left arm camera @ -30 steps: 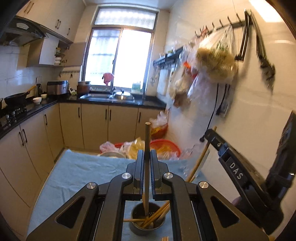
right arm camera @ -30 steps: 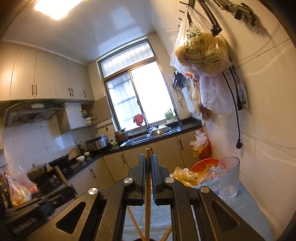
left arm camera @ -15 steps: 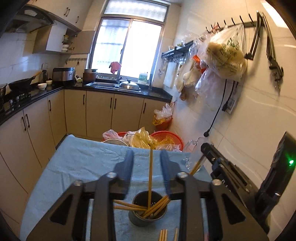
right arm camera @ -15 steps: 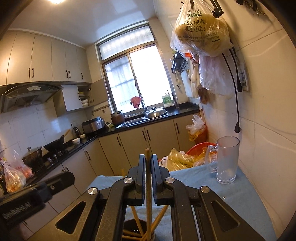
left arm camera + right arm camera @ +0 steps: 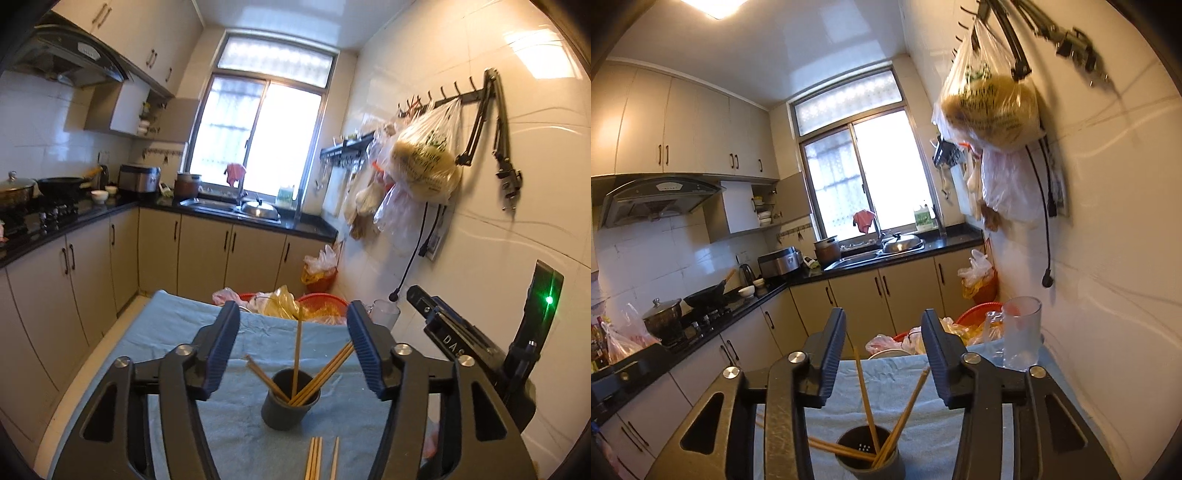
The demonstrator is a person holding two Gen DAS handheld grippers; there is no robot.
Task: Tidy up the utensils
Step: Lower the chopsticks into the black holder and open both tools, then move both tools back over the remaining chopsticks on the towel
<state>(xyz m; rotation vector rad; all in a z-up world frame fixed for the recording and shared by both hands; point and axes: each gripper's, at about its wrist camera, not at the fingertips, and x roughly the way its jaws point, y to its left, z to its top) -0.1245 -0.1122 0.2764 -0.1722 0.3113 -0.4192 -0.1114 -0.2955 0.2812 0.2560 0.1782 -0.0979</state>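
Observation:
A dark grey cup (image 5: 290,400) (image 5: 870,461) stands on the blue cloth (image 5: 177,332) and holds several wooden chopsticks (image 5: 296,354) (image 5: 866,395) that lean apart. My left gripper (image 5: 292,310) hangs behind and above the cup. Its jaws are opening, and no pad touches a chopstick. My right gripper (image 5: 883,315) hovers over the same cup, its jaws also opening and free of the sticks. A few loose chopsticks (image 5: 317,458) lie on the cloth in front of the cup. In the left wrist view the right gripper's body (image 5: 454,343) shows at the right.
A glass mug (image 5: 1021,339) (image 5: 384,314) stands at the cloth's far right by the tiled wall. Red baskets with plastic bags (image 5: 317,302) sit past the table's far end. Bags hang from wall hooks (image 5: 424,162) on the right. Cabinets and a stove counter (image 5: 55,221) run along the left.
Both grippers were shut on one upright chopstick each over the cup. Both have opened and let go, the sticks now stand in the cup, and both grippers have drawn back from it.

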